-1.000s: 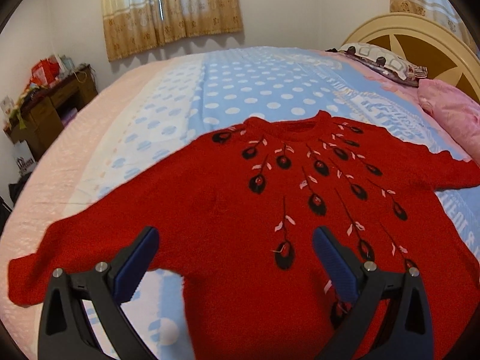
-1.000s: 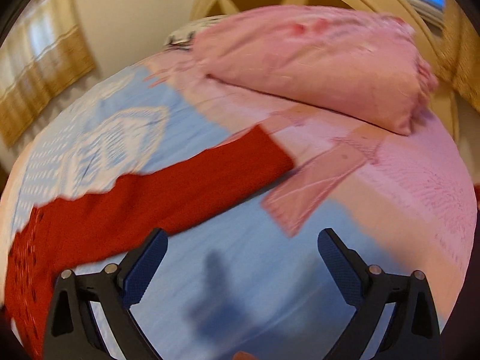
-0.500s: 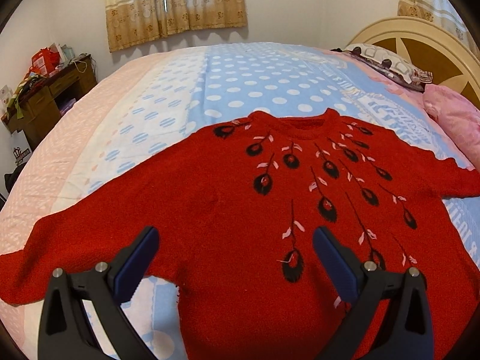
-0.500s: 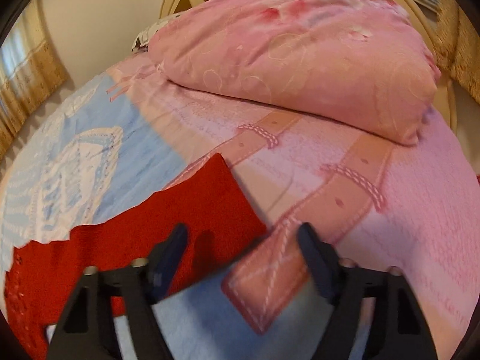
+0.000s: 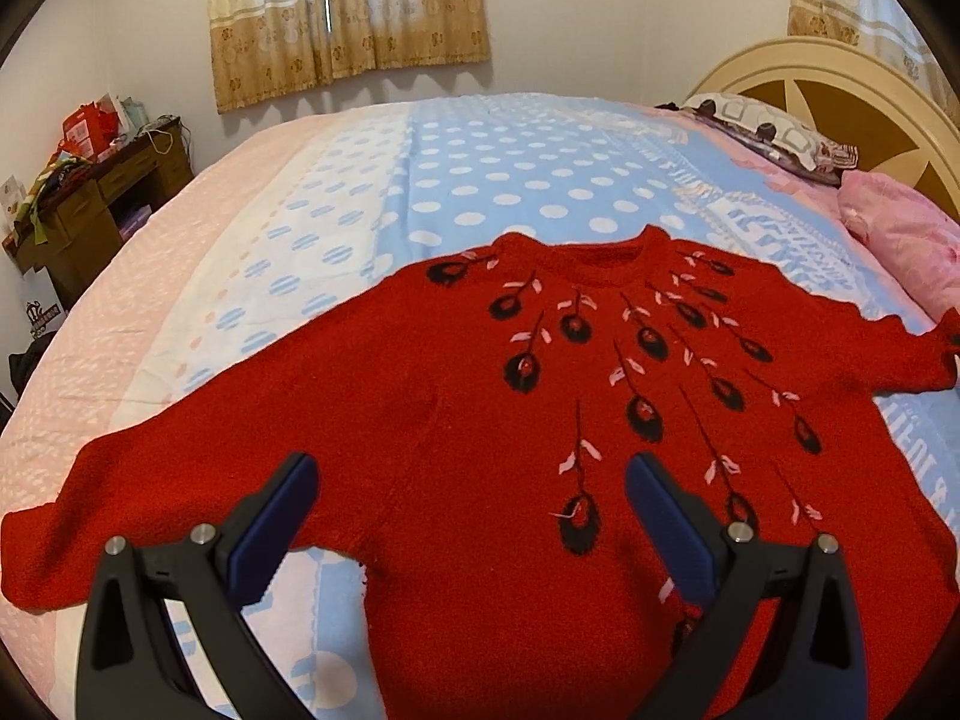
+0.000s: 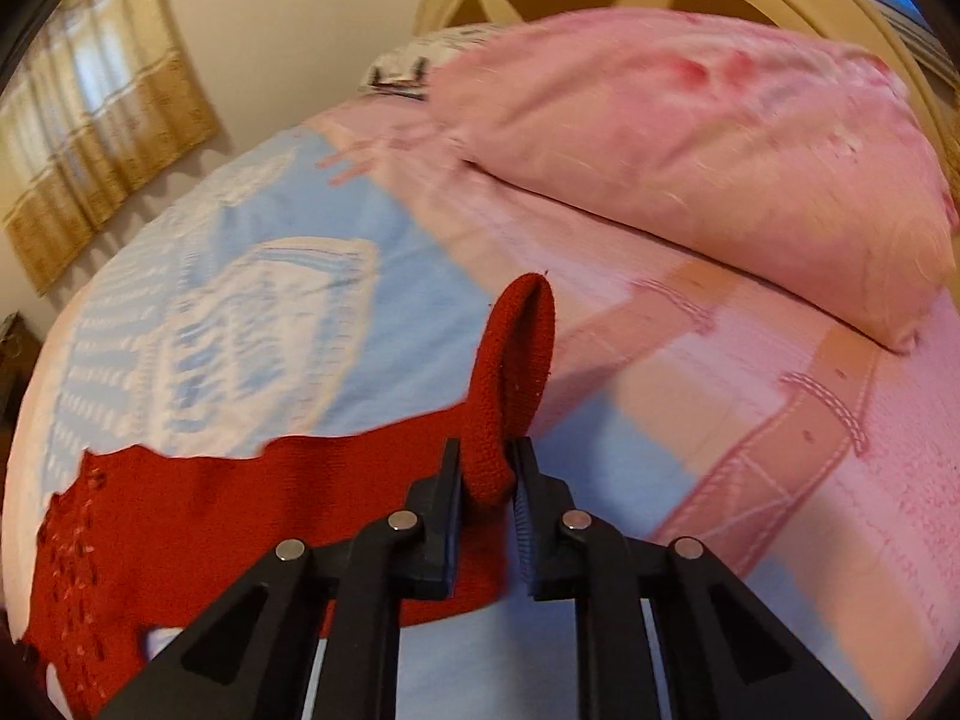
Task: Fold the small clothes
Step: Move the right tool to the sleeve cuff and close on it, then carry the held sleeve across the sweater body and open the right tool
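The red sweater (image 5: 456,420) is lying flat on the bed (image 5: 492,180). The right gripper (image 6: 487,468), jaws just closing, is pinching its cuff (image 6: 516,348). The left gripper (image 5: 471,516) is hanging wide open above it, holding nothing.

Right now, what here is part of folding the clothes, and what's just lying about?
Part of the job:
- red sweater, spread flat on the bed
- its sleeve end, pinched in the right gripper, whose jaws have just been closing
- left gripper, open above the sweater

Lying about:
- pink pillow
- patterned pillow
- cluttered desk
- curtains
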Demonstrator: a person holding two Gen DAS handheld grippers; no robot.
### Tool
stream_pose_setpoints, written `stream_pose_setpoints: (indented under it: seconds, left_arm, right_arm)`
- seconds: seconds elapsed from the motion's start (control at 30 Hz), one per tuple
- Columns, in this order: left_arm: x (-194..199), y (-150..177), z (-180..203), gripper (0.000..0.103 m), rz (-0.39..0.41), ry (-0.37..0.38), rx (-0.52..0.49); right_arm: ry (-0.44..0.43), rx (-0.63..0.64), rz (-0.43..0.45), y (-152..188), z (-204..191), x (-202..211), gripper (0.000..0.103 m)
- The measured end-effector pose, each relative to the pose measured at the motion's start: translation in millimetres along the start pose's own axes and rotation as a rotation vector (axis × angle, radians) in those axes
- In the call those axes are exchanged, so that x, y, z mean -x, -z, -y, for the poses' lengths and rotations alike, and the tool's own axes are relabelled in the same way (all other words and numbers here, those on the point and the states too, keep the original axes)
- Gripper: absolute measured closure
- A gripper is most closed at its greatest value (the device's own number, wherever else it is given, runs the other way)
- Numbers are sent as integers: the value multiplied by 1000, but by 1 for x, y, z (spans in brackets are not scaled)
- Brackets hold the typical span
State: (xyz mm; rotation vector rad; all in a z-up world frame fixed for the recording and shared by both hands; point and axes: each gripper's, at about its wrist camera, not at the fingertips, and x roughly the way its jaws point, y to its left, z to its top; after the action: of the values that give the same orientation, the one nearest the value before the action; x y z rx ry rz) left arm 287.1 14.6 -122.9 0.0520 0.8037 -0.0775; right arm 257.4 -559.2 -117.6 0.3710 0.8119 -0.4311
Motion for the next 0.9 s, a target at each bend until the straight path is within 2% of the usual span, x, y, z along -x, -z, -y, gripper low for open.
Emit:
stream_pose_setpoints:
  seconds: [0.43, 0.9]
  left_arm:
    - [13, 2, -8, 0, 23, 10, 18]
    - [20, 11, -23, 0, 37, 18, 37]
  right_arm:
    - [-162, 175, 71, -1, -116, 57, 90]
    - [-332, 376, 93, 32, -264, 91, 90]
